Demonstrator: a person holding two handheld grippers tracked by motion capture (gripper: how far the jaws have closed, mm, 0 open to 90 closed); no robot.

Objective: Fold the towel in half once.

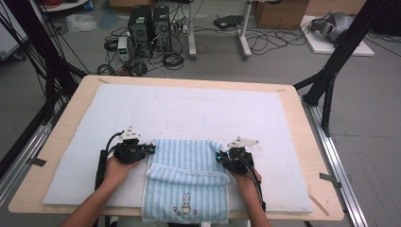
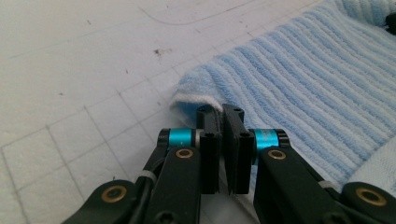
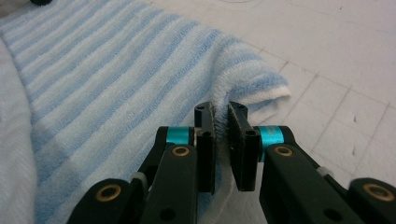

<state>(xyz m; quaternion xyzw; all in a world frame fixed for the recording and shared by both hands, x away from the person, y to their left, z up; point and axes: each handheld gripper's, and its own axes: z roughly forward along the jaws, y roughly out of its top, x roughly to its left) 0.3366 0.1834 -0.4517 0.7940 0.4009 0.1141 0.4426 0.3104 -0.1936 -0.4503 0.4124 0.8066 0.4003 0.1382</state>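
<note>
High view: striped towel [image 1: 185, 177] on white mat [image 1: 189, 113], between claws | left claw [image 1: 152, 149] clamped on far-left corner | right claw [image 1: 218, 156] clamped on far-right corner | lift both corners evenly, keep edge taut for fold.

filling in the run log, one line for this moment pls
left hand-held gripper: shut on towel corner | right hand-held gripper: shut on towel corner | towel: folded

You see: white gridded mat [image 1: 189, 111] on wooden table [image 1: 309, 156] | two computer towers [image 1: 150, 28], tangled cables [image 1: 168, 60] on floor beyond | cardboard box [image 1: 280, 13]
</note>
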